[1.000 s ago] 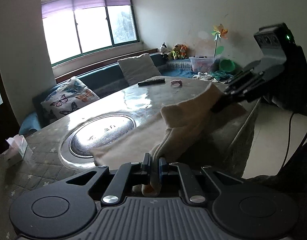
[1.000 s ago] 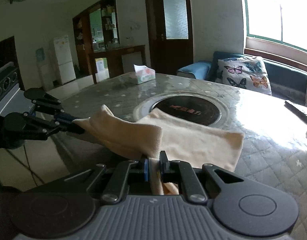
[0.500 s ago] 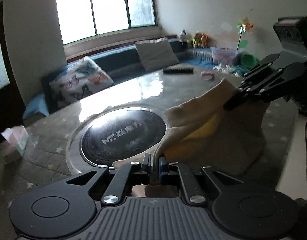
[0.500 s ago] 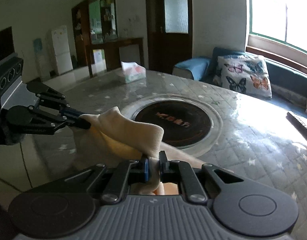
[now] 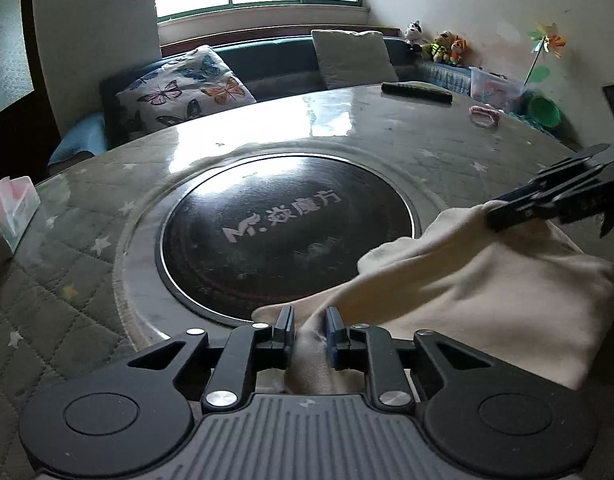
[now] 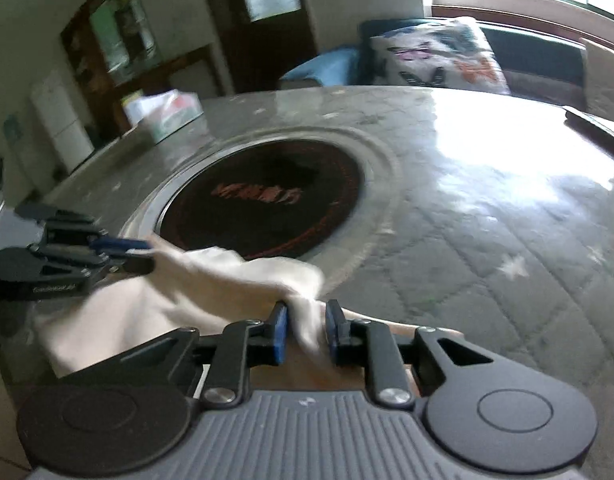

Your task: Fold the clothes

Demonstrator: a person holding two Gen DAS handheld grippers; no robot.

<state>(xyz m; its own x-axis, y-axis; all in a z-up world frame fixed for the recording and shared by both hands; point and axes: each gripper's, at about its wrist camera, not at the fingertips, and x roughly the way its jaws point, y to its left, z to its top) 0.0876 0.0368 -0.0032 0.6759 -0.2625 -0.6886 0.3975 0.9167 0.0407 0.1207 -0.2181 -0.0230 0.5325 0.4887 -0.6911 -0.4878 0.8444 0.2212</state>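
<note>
Now the cream cloth lies bunched at the near edge of the round table, its front fold just over the rim of the dark glass disc set in the table's middle. A ridge of the cloth runs between the two grippers. The left gripper has just been opening: its jaws stand slightly apart with the cloth loose between them, gaps showing on both sides. The right gripper has likewise just been opening, its blue pads clear of the blurred fold between them. A tissue box sits at the left edge, a remote and a pink band at the far edge.
</note>
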